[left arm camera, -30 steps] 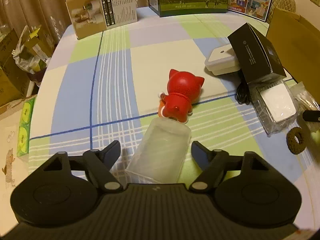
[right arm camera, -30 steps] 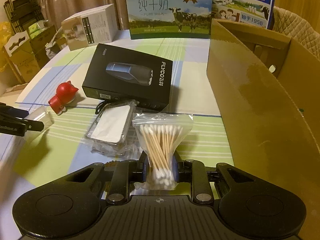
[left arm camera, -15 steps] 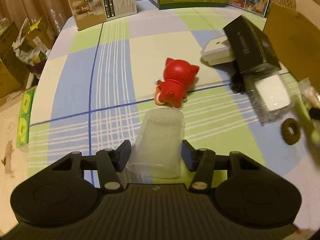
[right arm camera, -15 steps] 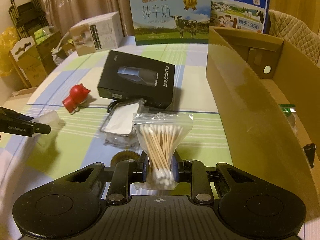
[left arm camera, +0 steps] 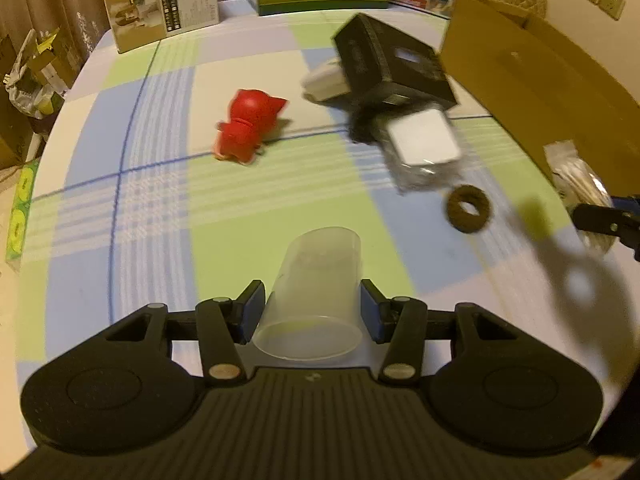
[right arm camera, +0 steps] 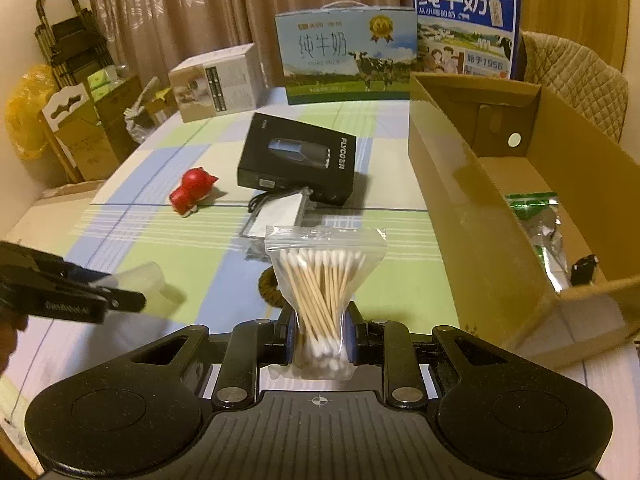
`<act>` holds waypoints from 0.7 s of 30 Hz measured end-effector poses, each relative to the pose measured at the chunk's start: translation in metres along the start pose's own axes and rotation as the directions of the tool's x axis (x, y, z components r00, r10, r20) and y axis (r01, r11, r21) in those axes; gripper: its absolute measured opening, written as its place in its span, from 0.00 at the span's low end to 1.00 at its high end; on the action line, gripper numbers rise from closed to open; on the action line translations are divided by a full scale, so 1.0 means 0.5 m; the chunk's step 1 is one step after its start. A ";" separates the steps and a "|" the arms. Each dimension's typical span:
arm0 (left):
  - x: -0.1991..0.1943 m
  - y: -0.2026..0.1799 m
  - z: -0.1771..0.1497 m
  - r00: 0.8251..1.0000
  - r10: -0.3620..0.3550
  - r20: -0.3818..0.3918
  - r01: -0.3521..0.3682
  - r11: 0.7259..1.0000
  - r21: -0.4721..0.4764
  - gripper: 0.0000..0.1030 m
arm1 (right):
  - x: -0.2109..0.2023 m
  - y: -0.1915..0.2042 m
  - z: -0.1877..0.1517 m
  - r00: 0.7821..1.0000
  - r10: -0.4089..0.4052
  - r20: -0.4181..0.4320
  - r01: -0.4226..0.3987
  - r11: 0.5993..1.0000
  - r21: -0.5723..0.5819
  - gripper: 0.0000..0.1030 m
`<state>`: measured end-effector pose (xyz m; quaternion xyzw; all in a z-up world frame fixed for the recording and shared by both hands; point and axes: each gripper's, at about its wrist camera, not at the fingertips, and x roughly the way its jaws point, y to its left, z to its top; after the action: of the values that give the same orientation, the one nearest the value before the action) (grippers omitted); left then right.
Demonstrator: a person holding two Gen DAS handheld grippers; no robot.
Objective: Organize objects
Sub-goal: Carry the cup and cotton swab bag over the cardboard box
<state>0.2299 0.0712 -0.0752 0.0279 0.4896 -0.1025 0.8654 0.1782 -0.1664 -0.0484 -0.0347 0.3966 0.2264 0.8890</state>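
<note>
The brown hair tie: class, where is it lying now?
In the left wrist view the brown hair tie lies on the tablecloth toward the right, just below the clear-wrapped white item, short of the cardboard box.

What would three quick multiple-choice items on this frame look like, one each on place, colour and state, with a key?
1. Where does the red figurine lie?
A. inside the cardboard box
B. on the checked tablecloth, left of the black box
C. on top of the milk carton

2. What colour is the hair tie on the cloth?
A. brown
B. white
C. blue

3. What is between the right gripper's fingers?
A. nothing
B. the clear plastic cup
C. the bag of cotton swabs

Key: 1 B, it lies on the tablecloth beside the black box. 2 A, a dark brown ring. 3 C, the pads pinch the bag of cotton swabs; the clear plastic cup is in the left gripper.
</note>
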 end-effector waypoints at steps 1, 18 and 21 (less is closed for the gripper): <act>-0.006 -0.009 -0.007 1.000 -0.006 0.006 0.006 1.000 -0.007 0.44 | -0.008 0.002 -0.003 1.000 0.002 0.002 -0.002 1.000 0.001 0.20; -0.151 -0.162 -0.035 0.991 -0.043 0.130 0.055 0.995 -0.086 0.44 | -0.171 -0.028 0.009 0.993 -0.007 0.121 0.003 0.999 0.037 0.20; -0.178 -0.196 -0.019 0.985 -0.059 0.162 0.075 0.992 -0.097 0.44 | -0.197 -0.049 0.024 0.989 -0.019 0.145 0.015 0.999 0.029 0.20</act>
<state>0.1575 -0.0100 0.0011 -0.0415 0.4243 -0.1083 0.8981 0.1396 -0.2222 0.0279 -0.0093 0.3335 0.2153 0.9178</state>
